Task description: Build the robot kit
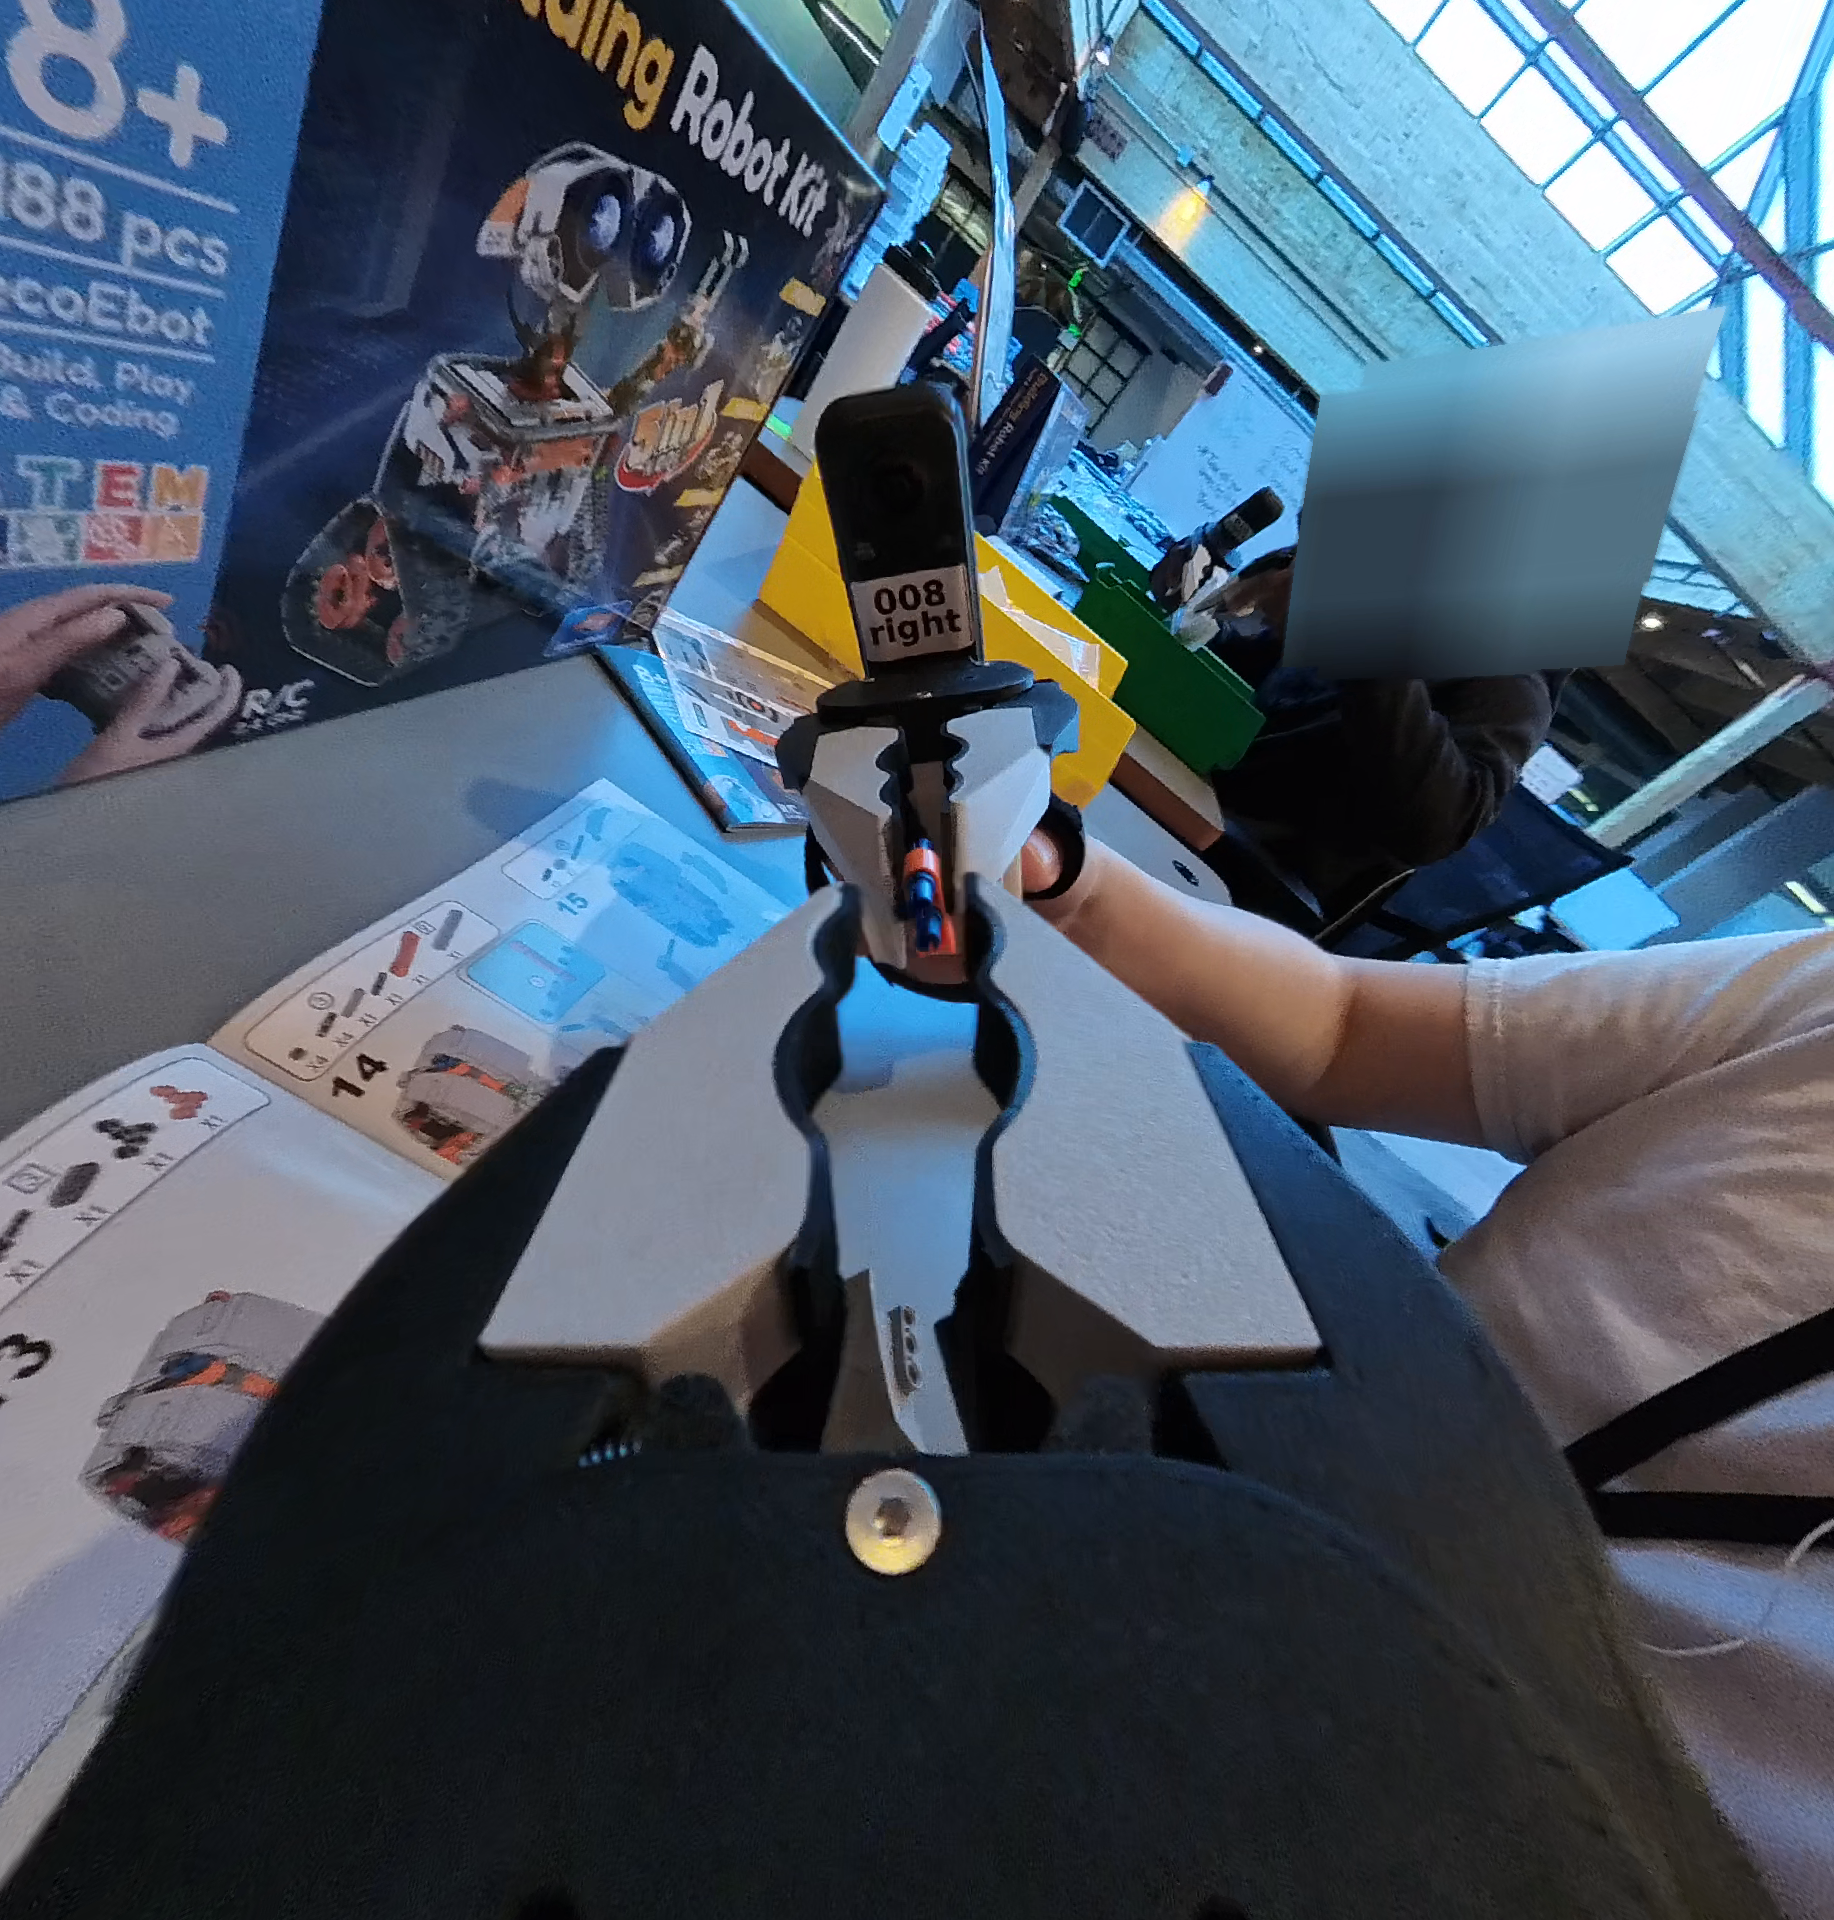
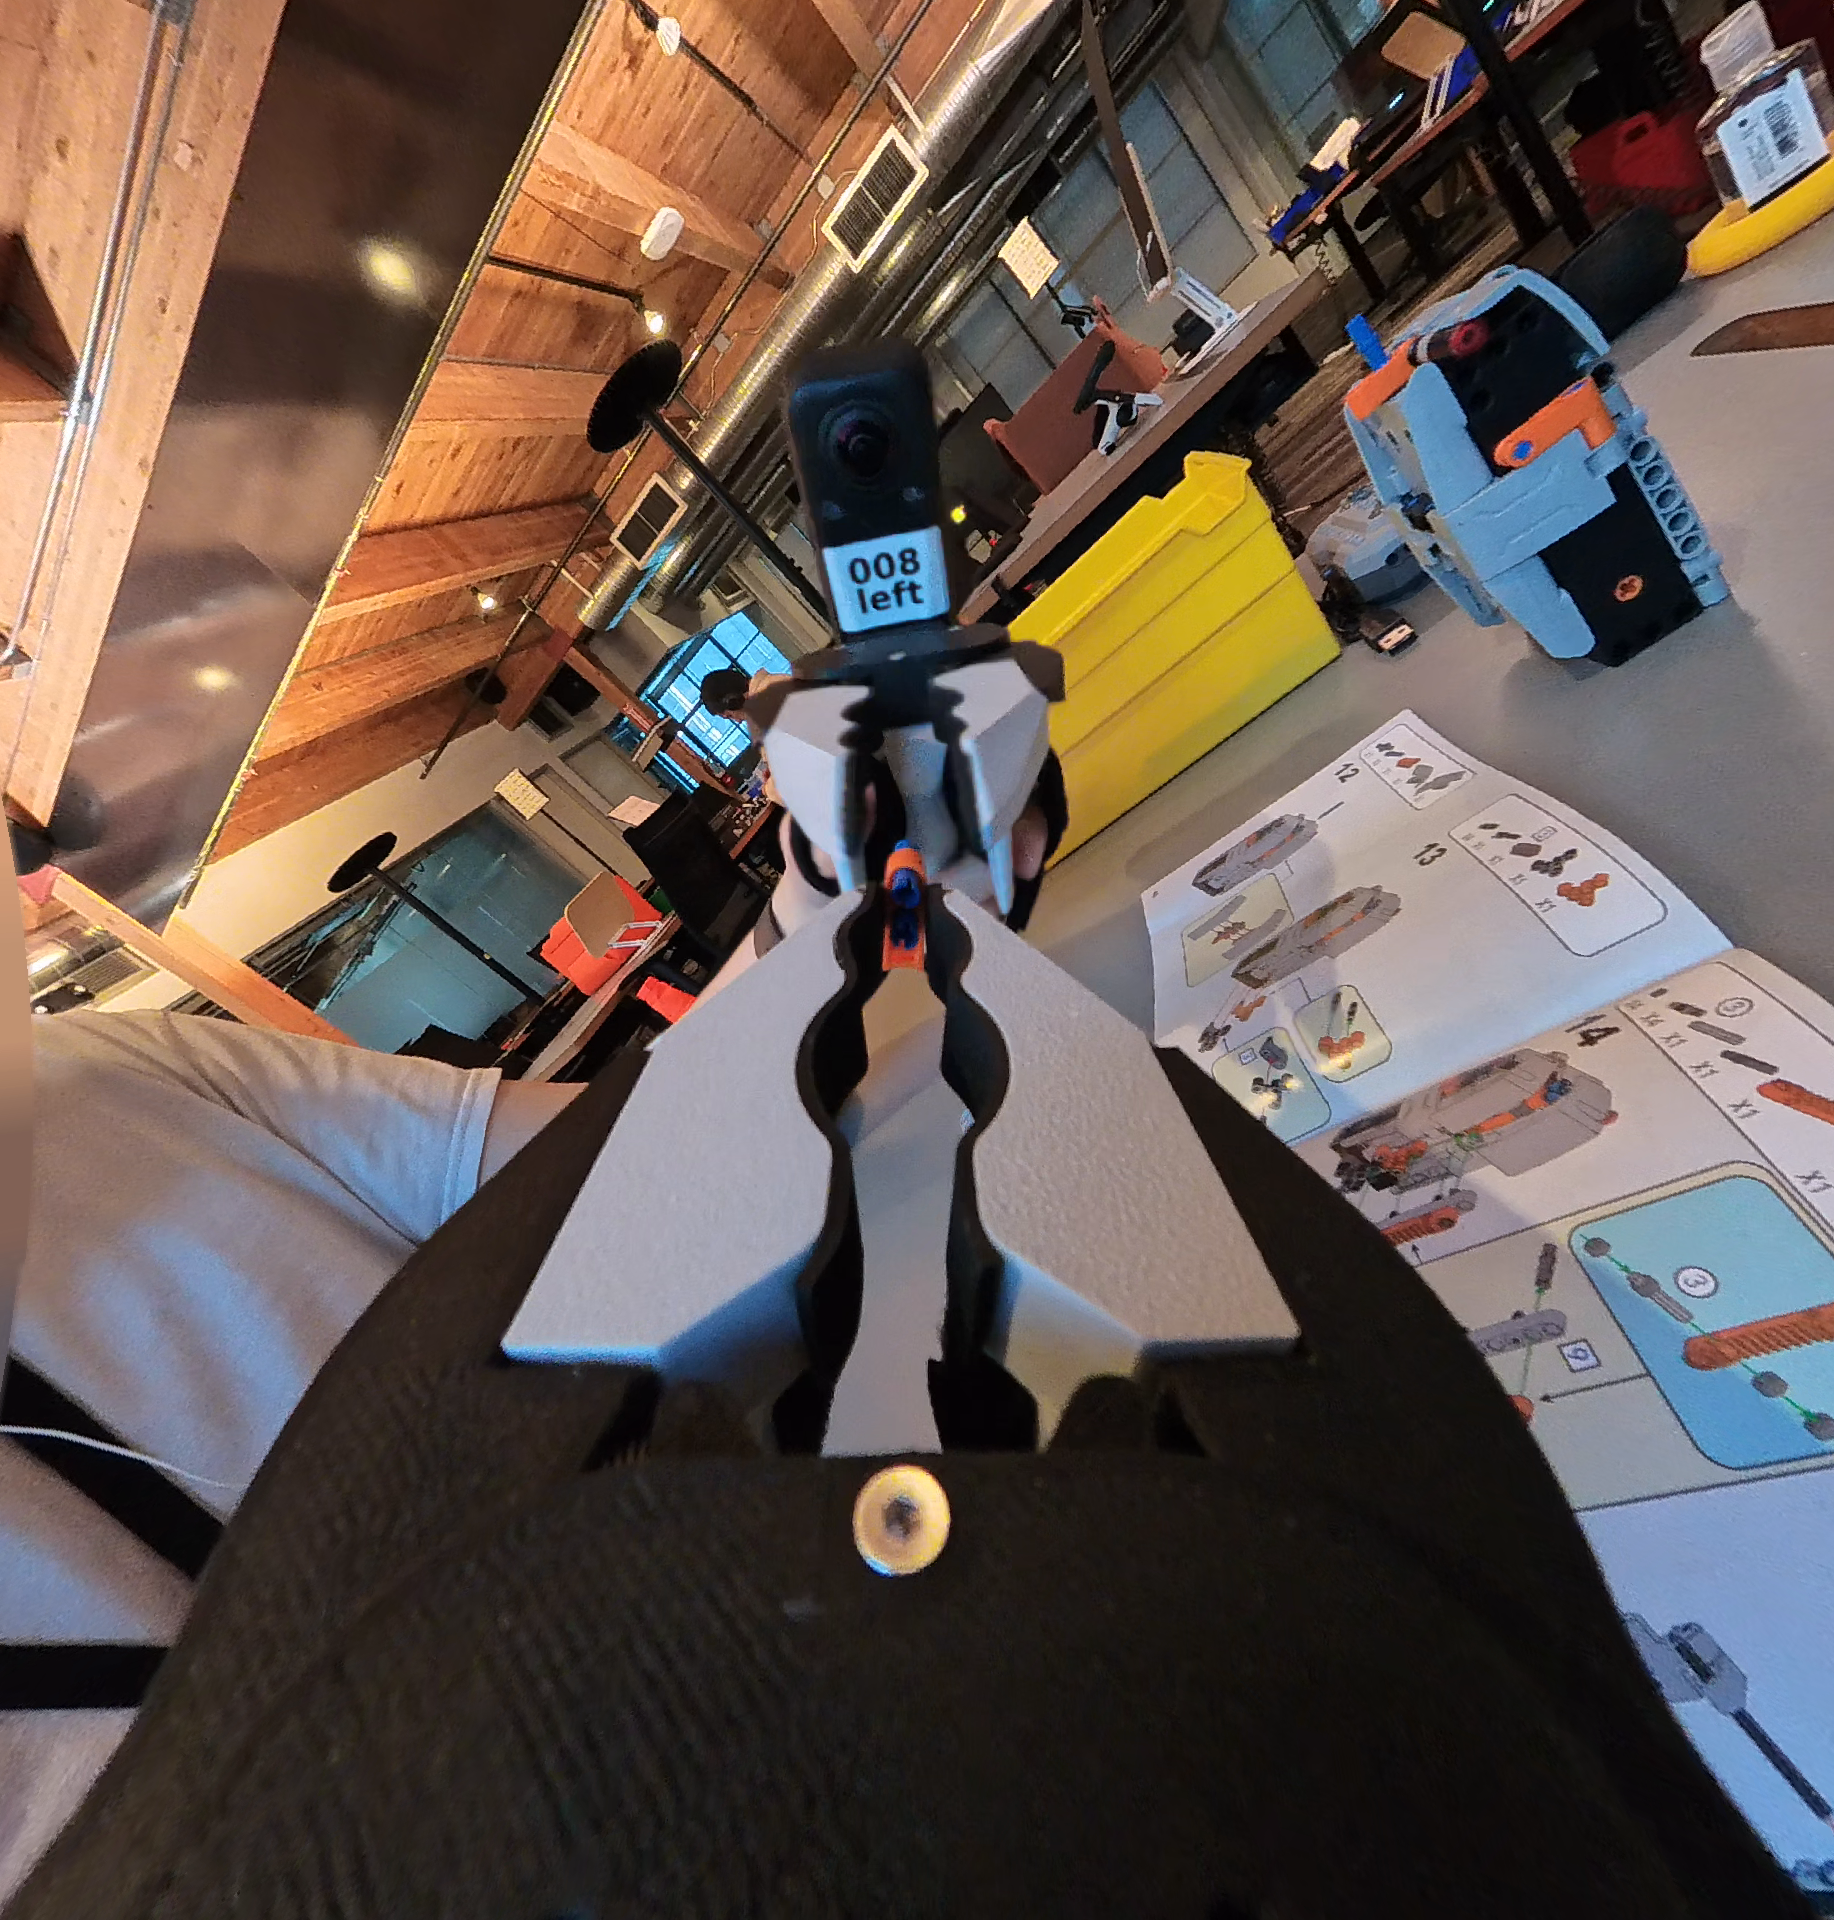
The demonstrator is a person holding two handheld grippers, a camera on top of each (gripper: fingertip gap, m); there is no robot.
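The two grippers face each other tip to tip above a grey table [image 1: 269,810]. My right gripper [image 2: 905,914] is shut on a small orange piece with blue pins [image 2: 900,935], held at its fingertips. In the left wrist view the same piece [image 1: 923,883] shows between the right gripper's closed fingers [image 1: 986,810]. My left gripper [image 1: 911,904] is open, and its tips stand on either side of the right gripper's tips and the piece. It holds nothing. It also shows in the right wrist view [image 2: 923,883], with its fingers spread.
An open instruction booklet [image 2: 1515,1039] lies on the table below the grippers. A partly built grey, black and orange model [image 2: 1515,478] and a yellow bin [image 2: 1173,623] stand beyond it. A large kit box [image 1: 373,364] stands upright at the back. A green bin [image 1: 1173,675] sits nearby. The grippers are tip to tip, or close to it.
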